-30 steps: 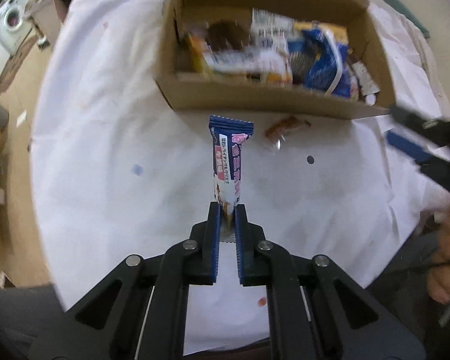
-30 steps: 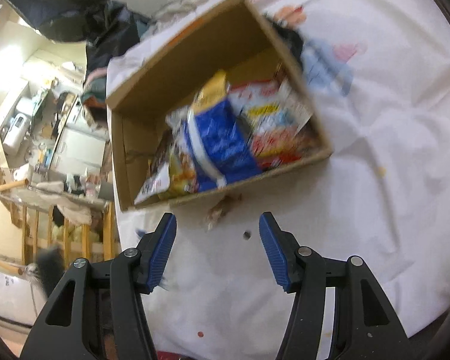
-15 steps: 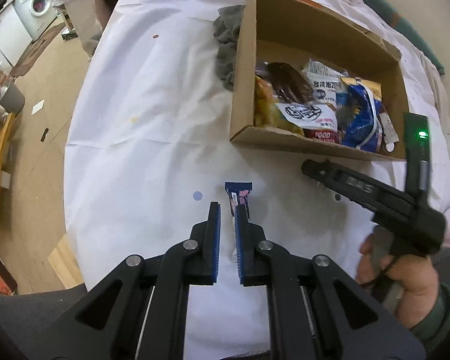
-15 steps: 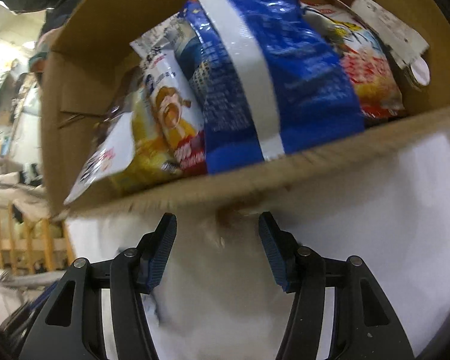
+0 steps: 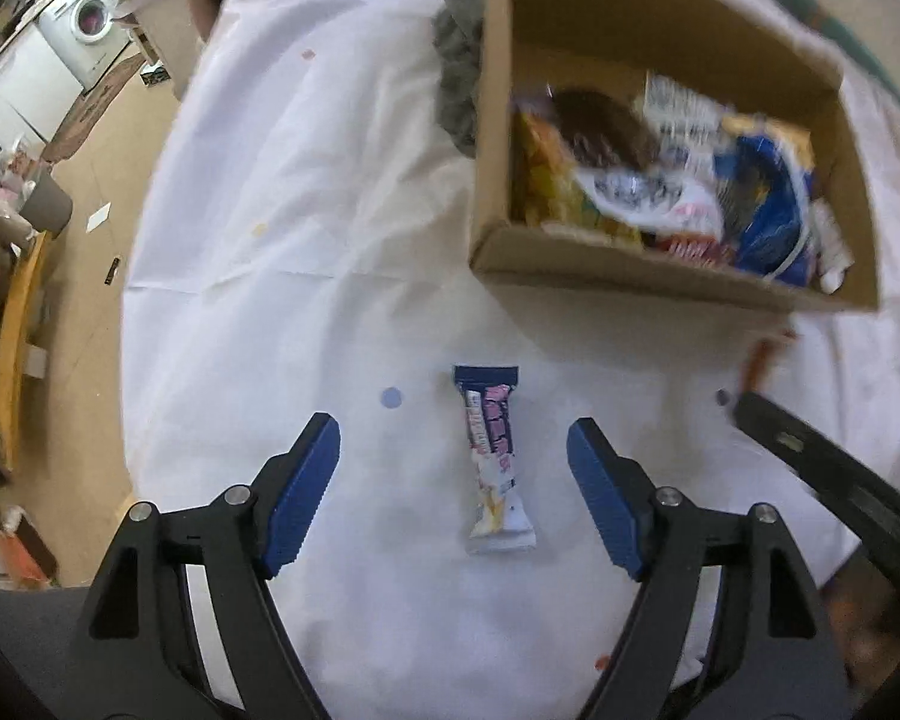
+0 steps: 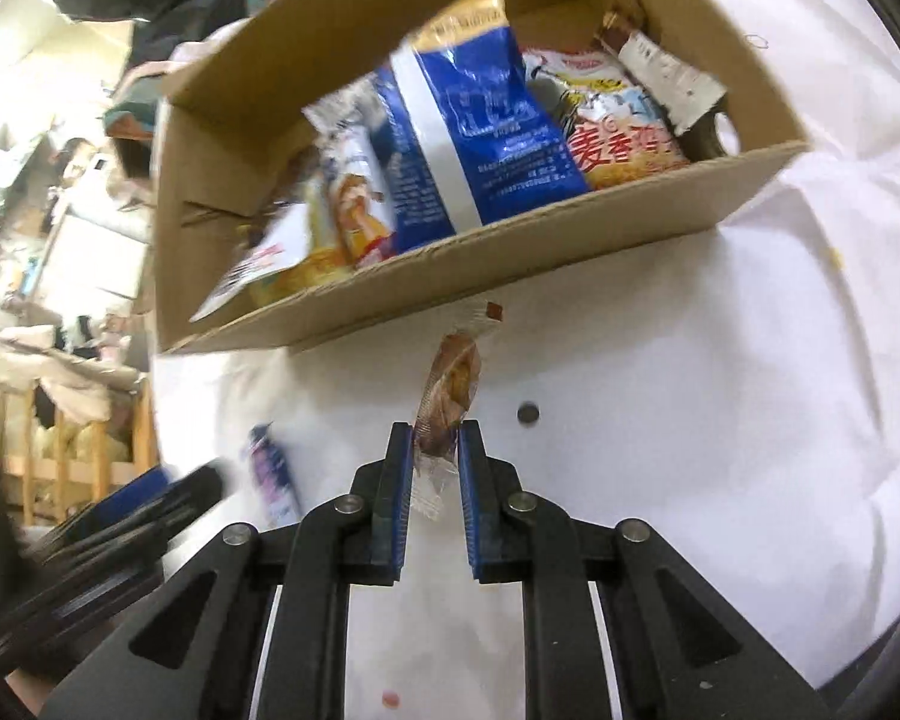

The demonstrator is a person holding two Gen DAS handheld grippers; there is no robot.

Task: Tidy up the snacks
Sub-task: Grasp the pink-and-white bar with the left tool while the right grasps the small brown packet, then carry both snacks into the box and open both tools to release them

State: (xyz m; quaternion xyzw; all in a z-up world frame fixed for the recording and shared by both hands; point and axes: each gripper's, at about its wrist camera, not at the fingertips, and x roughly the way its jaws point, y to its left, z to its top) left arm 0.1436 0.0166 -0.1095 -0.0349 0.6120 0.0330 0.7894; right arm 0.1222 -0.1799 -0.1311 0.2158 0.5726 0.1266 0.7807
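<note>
A blue, pink and white snack bar [image 5: 493, 455] lies flat on the white tablecloth between the open fingers of my left gripper [image 5: 453, 450]. It also shows in the right wrist view [image 6: 272, 483], blurred. My right gripper [image 6: 437, 441] is shut on a small brown snack in a clear wrapper [image 6: 450, 387], held just in front of the cardboard box [image 6: 486, 264]. The box [image 5: 630, 276] holds several snack bags, among them a blue and white one [image 6: 474, 114].
A grey cloth [image 5: 459, 84] lies against the box's far left side. The table's left edge [image 5: 127, 312] drops to a wooden floor with furniture and a washing machine [image 5: 93, 21]. The right gripper's black body [image 5: 834, 480] reaches in at the right of the left wrist view.
My left gripper has opened and let the snack bar lie on the cloth. My right gripper has closed on the brown wrapped snack and drawn back from the box.
</note>
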